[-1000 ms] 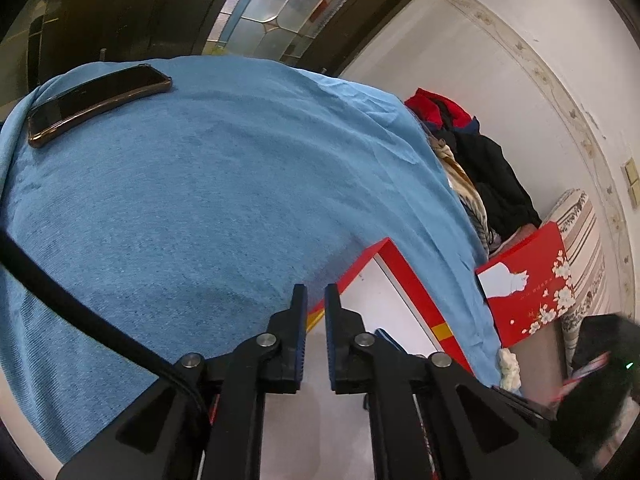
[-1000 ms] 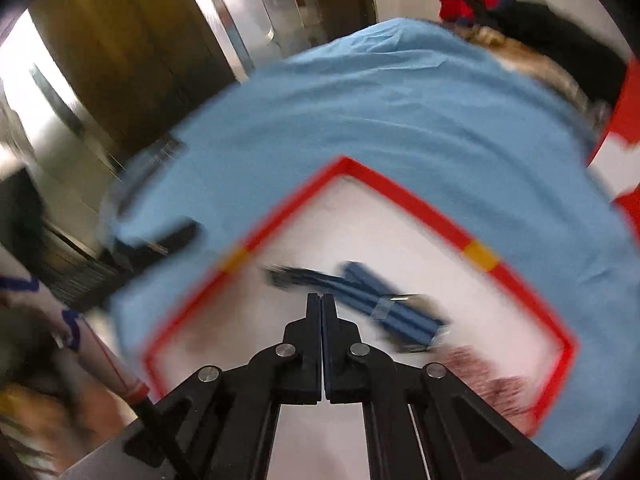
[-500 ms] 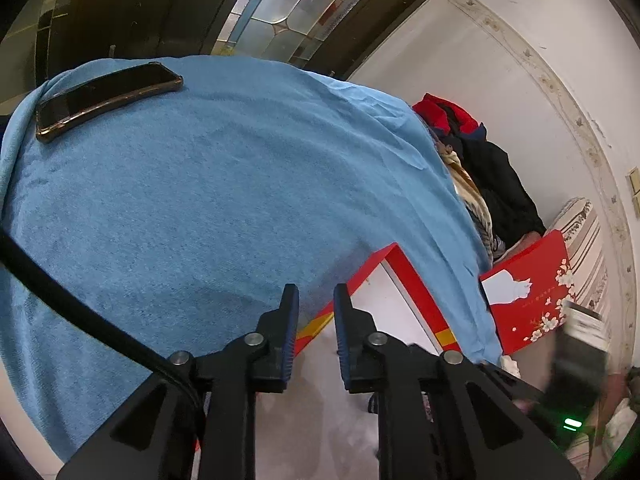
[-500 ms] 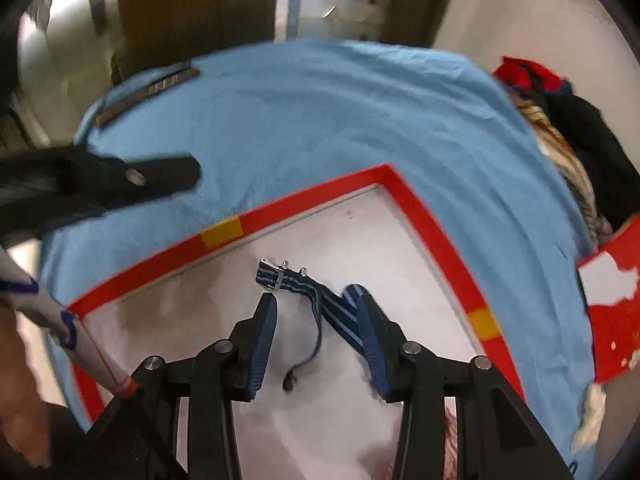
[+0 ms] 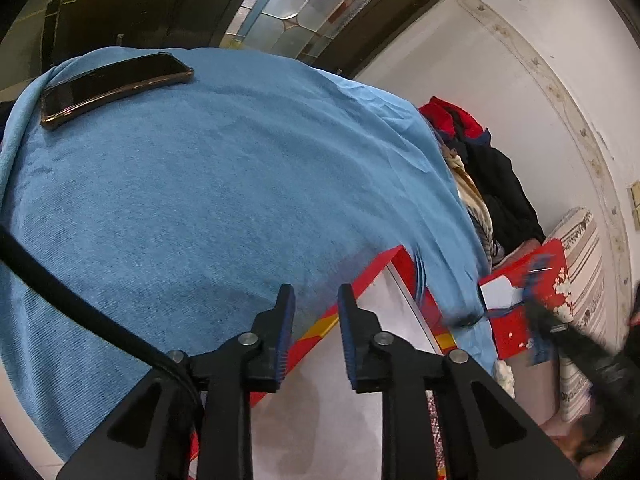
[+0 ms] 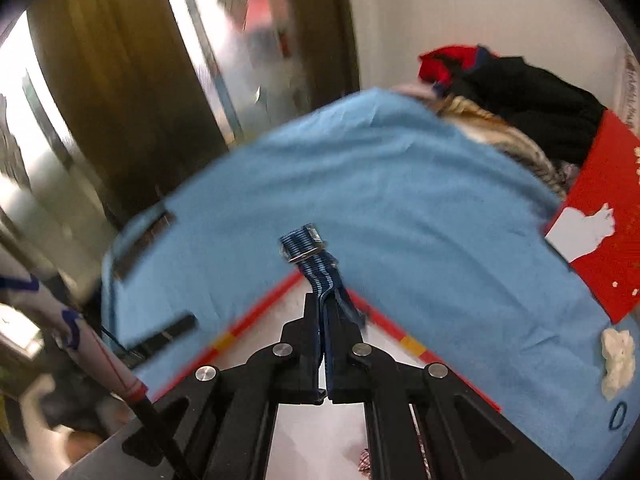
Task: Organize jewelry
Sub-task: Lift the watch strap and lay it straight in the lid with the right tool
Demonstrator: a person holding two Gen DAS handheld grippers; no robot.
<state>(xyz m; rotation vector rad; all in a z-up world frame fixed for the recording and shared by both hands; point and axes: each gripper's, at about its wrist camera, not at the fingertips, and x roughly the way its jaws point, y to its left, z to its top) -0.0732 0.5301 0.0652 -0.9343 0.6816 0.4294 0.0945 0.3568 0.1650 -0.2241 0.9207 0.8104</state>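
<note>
My right gripper [image 6: 325, 300] is shut on a blue striped fabric band [image 6: 316, 264] with a metal buckle, lifted above the corner of a white tray with a red rim [image 6: 256, 312]. The band sticks up from between the jaws. My left gripper [image 5: 314, 296] is open and empty, hovering over the tray's red rim [image 5: 372, 268] where it meets the blue cloth [image 5: 200, 200]. In the left wrist view the right gripper [image 5: 536, 304] shows blurred at the right with the band.
A dark phone [image 5: 116, 84] lies at the far left of the blue cloth. A red box with white flowers [image 5: 532, 304] stands to the right, clothes [image 5: 480, 148] piled behind it. A white crumpled scrap [image 6: 618, 360] lies on the cloth at right.
My right gripper opened over the band in the tray, then shut on it and lifted it. My left gripper opened wider and shifted slightly.
</note>
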